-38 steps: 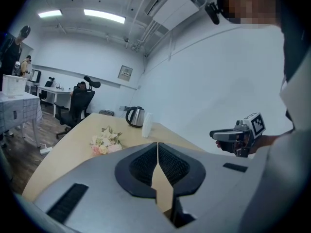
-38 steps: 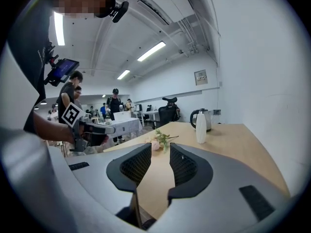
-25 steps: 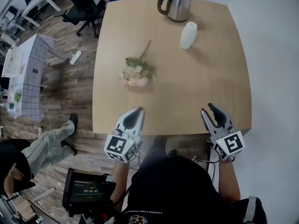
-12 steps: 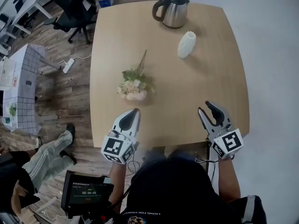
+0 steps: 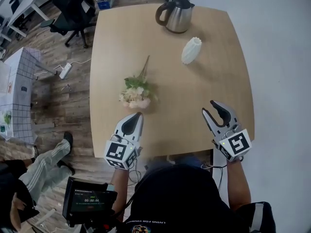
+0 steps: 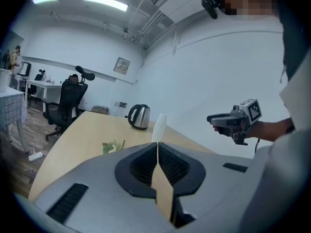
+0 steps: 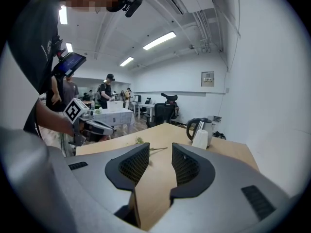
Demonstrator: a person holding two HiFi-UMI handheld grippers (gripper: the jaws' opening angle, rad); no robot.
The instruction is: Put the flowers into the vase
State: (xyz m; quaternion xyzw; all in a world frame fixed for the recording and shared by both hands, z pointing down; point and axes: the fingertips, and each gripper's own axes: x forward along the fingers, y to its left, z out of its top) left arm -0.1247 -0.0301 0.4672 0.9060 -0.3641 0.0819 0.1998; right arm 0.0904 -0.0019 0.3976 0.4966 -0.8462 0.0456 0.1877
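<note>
Flowers [image 5: 136, 92] lie on their side at centre-left of the wooden table [image 5: 214, 84]. They are well apart from the white vase [image 5: 191, 50], which stands at upper centre near the kettle [image 5: 176, 14]. At lower left, just below the blooms, the left gripper [image 5: 137, 115] has its jaws pressed together on nothing. At lower right, the right gripper [image 5: 210, 108] has its jaws spread; they have just been opening, with nothing between them.

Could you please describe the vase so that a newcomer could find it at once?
On the light wooden table, look to the far end, where a steel kettle stands. The vase stands just nearer and to the right of it, not touching. It alone is white, ribbed and handleless; the flowers lie apart, towards the left.
</note>
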